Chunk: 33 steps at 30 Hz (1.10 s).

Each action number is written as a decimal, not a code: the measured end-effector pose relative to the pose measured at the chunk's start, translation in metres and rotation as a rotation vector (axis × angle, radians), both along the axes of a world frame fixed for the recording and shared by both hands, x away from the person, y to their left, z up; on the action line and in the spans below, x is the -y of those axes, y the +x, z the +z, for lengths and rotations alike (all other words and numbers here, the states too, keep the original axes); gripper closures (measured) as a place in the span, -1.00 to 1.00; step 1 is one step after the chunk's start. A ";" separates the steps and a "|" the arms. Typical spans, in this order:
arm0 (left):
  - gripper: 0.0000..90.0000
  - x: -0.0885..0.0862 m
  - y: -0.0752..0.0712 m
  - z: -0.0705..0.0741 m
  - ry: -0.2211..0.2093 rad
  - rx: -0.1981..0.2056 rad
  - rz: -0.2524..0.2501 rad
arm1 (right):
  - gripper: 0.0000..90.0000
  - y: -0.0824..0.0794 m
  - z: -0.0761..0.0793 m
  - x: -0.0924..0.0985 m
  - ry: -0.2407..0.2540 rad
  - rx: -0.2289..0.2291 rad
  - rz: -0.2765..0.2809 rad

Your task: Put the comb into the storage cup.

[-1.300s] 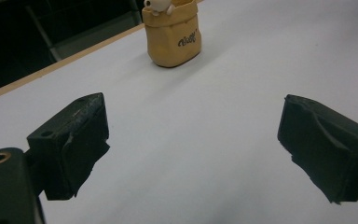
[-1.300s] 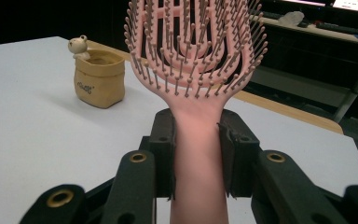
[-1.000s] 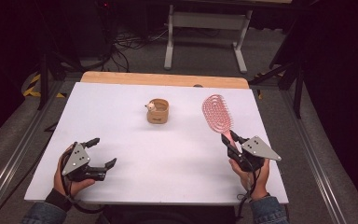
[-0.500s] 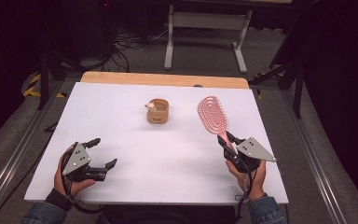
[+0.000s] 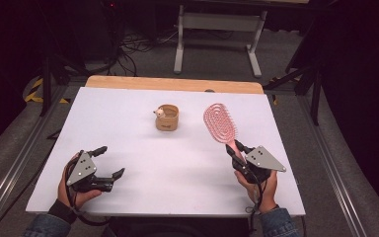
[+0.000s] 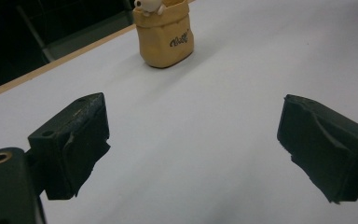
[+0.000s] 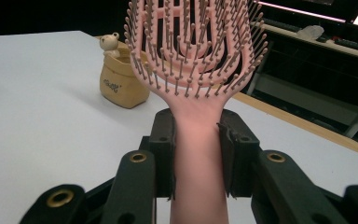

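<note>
On white table [image 5: 177, 163] | left claw [image 5: 109, 163] wide | right claw [image 5: 235, 152] clamps pink hairbrush [image 5: 220, 123]

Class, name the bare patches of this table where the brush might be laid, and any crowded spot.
Free: the wide stretch between the left gripper and right gripper, below the pot; also the far left corner. Tightest: the gap between pot and brush.

White-topped table [image 5: 143, 148] with a wooden far edge; a small tan pot [image 5: 167, 118] stands on it
</note>
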<state>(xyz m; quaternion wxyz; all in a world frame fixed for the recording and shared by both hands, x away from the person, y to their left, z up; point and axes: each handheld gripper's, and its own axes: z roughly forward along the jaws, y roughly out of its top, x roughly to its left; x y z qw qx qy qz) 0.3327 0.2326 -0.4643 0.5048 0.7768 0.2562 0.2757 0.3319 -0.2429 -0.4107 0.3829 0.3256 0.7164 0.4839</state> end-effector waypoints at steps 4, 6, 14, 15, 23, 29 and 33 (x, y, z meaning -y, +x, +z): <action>-0.77 0.001 0.001 0.002 -0.001 0.007 -0.005 | 0.54 0.000 -0.001 -0.004 -0.003 0.001 0.005; -0.77 0.002 0.001 0.003 0.002 0.014 -0.007 | 0.54 0.000 -0.001 -0.007 -0.007 -0.001 0.011; -0.76 0.005 0.002 0.006 -0.015 0.021 -0.016 | 0.54 0.000 -0.005 -0.020 -0.027 -0.001 0.031; -0.76 0.006 0.002 0.007 -0.017 0.022 -0.020 | 0.54 0.000 -0.005 -0.022 -0.029 -0.002 0.031; -0.75 0.017 0.005 0.012 -0.041 0.021 -0.066 | 0.54 0.000 -0.009 -0.034 -0.030 -0.002 0.046; -0.75 0.029 0.008 0.018 -0.064 0.032 -0.100 | 0.54 0.000 -0.012 -0.044 -0.030 0.012 0.051; -0.75 0.036 0.010 0.019 -0.066 0.032 -0.108 | 0.54 0.000 -0.013 -0.048 -0.032 0.019 0.053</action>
